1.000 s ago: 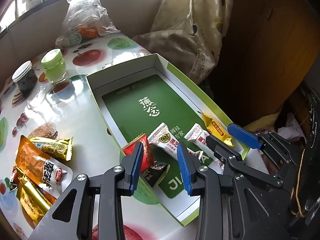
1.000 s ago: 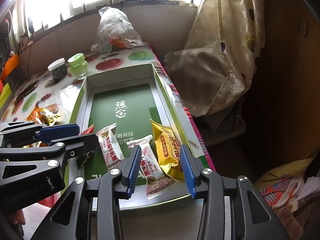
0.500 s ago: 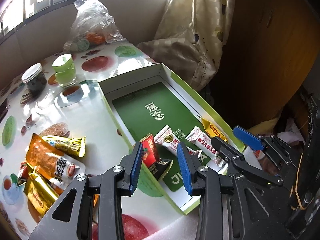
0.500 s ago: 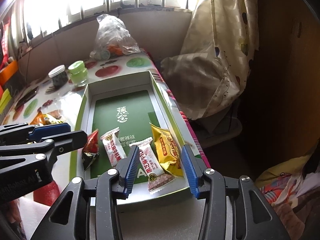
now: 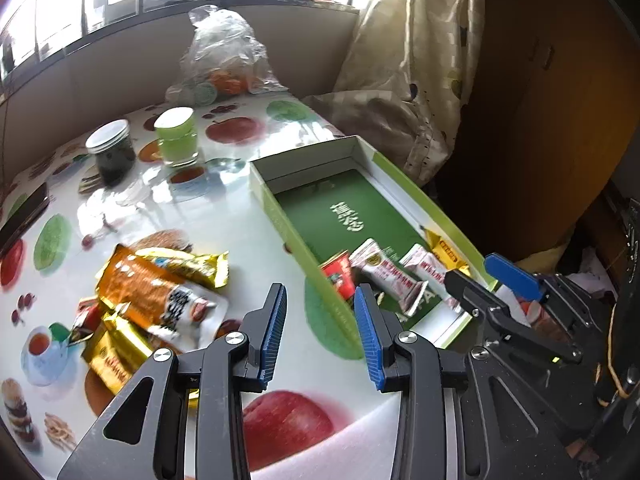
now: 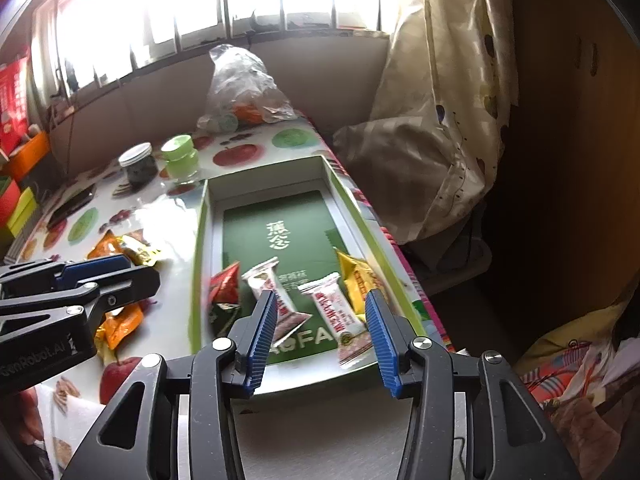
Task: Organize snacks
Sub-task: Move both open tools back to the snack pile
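A shallow green box [image 5: 280, 216] [image 6: 198, 280] lies on the fruit-print table. At its near end lie a red packet [image 5: 336, 276] [image 6: 224, 284], two white-and-pink packets [image 5: 380, 272] [image 6: 332, 304] and a yellow packet [image 5: 446, 250] [image 6: 356, 276]. To the box's left is a loose pile of orange and gold snack packets [image 5: 152, 292] [image 6: 120, 248]. My left gripper [image 5: 320, 320] hovers open and empty over the box's near left wall. My right gripper [image 6: 320, 308] hangs above the box's near end; its jaws are opening and hold nothing.
A dark jar [image 5: 110, 152] and a green jar [image 5: 176, 136] stand behind the pile. A clear plastic bag [image 5: 224, 60] sits at the back by the window wall. A curtain [image 5: 420, 60] hangs right of the table. A dark phone [image 5: 24, 216] lies at far left.
Both grippers have drawn back and up from the box. The left one has shifted left, so more of the pile shows. The right jaws have widened.
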A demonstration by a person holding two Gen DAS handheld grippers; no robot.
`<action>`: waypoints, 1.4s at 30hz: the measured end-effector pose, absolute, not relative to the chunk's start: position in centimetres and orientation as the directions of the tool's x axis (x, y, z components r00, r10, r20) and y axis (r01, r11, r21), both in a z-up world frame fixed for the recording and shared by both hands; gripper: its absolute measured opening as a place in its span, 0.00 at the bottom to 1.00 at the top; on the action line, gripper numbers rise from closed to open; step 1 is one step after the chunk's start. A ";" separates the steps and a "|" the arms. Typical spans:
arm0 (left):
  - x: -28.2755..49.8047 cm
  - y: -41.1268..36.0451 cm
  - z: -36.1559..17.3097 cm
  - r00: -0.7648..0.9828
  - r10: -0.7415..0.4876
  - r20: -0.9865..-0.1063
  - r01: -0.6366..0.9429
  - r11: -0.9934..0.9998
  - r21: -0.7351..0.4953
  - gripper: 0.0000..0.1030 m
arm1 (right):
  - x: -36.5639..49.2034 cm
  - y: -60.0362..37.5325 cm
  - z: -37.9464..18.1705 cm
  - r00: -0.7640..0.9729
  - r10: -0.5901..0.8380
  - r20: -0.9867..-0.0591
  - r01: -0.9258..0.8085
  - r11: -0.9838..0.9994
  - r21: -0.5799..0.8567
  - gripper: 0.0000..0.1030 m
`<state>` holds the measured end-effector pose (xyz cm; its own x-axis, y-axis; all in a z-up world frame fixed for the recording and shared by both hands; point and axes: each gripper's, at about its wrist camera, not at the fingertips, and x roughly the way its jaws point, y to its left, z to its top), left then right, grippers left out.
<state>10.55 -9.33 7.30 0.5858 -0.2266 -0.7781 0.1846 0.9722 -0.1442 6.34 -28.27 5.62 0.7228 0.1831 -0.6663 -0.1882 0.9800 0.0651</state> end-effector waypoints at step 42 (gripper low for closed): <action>5.4 4.7 2.9 0.557 -0.094 -0.825 -0.124 0.973 -0.195 0.36 | 4.6 -14.9 3.5 0.570 0.402 -0.716 -0.502 0.861 0.084 0.45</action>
